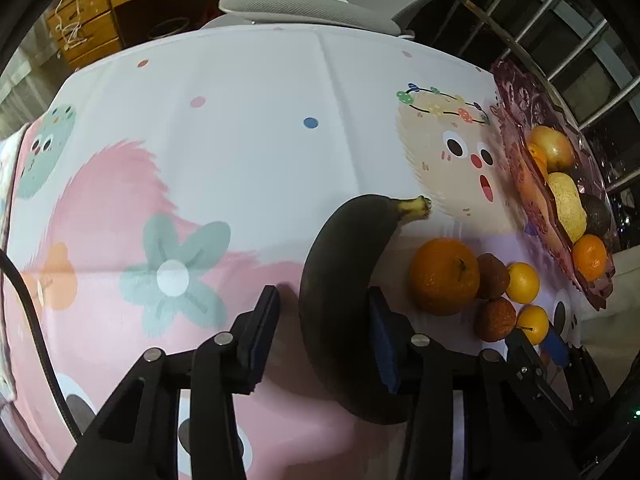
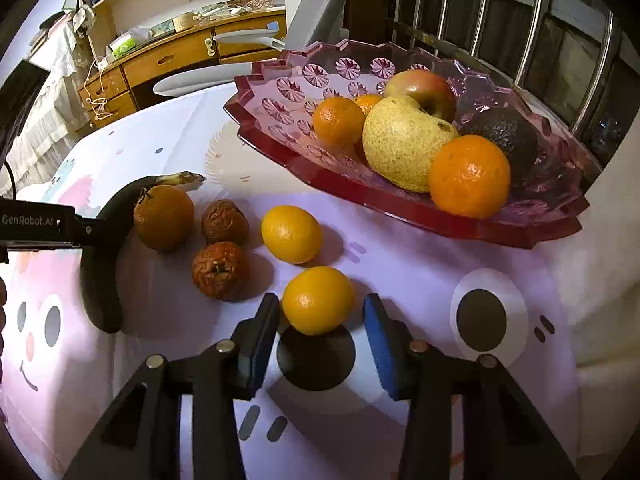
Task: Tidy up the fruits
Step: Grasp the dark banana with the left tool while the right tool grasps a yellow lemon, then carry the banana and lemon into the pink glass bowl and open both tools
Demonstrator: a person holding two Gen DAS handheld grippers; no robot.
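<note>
A dark overripe banana lies on the tablecloth between the open fingers of my left gripper; the right pad is against it, the left pad stands apart. My right gripper is open around a small yellow-orange citrus, not closed on it. Beside lie another small citrus, two wrinkled brown-red fruits, and a bigger orange. A pink glass fruit bowl holds a pear, oranges, an apple and an avocado.
The table carries a cartoon-print cloth. A grey office chair and wooden drawers stand behind the table. Metal railing bars run behind the bowl. The right gripper shows at the left wrist view's lower right.
</note>
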